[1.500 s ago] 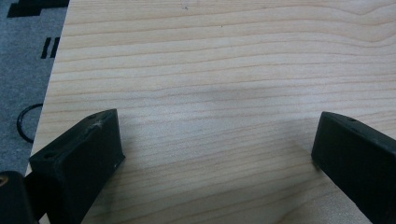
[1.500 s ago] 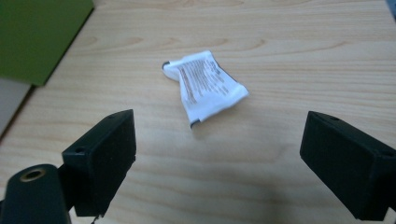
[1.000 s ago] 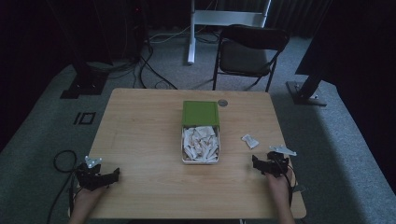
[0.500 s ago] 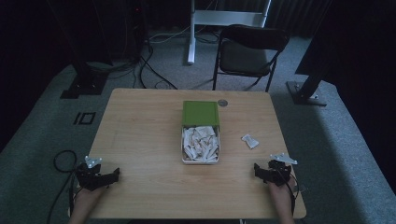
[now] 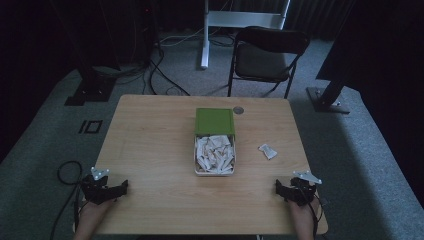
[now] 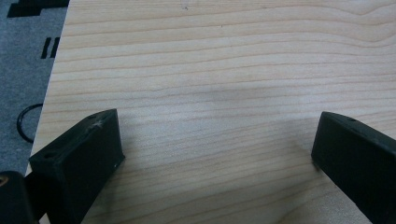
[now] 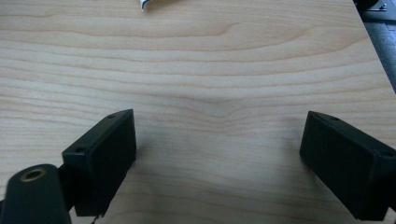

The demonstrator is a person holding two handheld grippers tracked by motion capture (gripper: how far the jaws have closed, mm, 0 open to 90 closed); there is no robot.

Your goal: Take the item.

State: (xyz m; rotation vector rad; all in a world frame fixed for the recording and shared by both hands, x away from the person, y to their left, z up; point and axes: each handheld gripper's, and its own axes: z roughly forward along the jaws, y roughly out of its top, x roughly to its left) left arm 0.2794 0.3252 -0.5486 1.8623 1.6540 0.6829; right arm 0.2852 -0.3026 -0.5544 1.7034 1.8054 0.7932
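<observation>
Both the left gripper and right gripper rest wide-jawed and empty at the near corners of the surface, seemingly between steps; next likely means reaching for the stray white packet beside the open green tin.

Table from the near side — tin mid-table, a gripper at each near corner

The open tin sits mid-table, packets inside, its lid lying behind it. A loose packet lies right of it; a small round thing — perhaps a coin — behind the lid. The left gripper and right gripper rest well apart. A chair stands beyond.
</observation>
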